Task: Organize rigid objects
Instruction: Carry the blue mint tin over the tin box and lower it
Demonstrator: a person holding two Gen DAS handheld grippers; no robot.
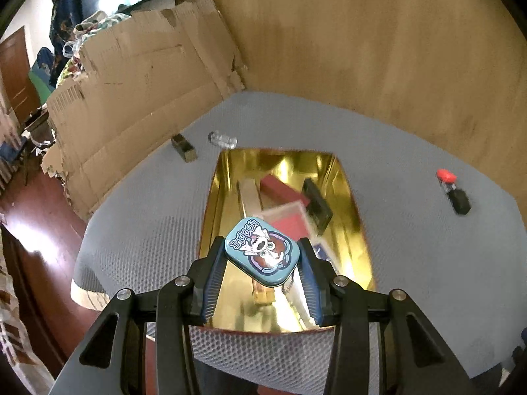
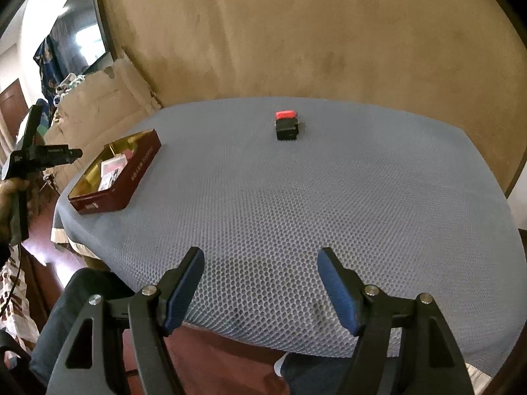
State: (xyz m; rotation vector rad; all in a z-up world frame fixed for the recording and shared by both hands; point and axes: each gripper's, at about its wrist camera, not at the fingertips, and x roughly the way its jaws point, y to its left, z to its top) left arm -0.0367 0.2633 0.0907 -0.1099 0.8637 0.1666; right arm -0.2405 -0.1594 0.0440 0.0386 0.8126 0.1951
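I hold a small blue tin [image 1: 262, 252] with a cartoon lid, tilted, above the near end of the open gold-lined box [image 1: 357, 210], whose outside is dark red and which already contains a red box, a dark slab and pale cards. A black block with a red cap [image 1: 454, 192] lies well right of it, while a clear little bottle [image 1: 223, 139] and a dark bar [image 1: 184, 147] lie just beyond its far left corner

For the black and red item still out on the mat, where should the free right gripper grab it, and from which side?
Grip the black block of the black and red item across its two side faces, coming down from above. It lies flat on the mat with open space around it, and the right gripper is open and empty.
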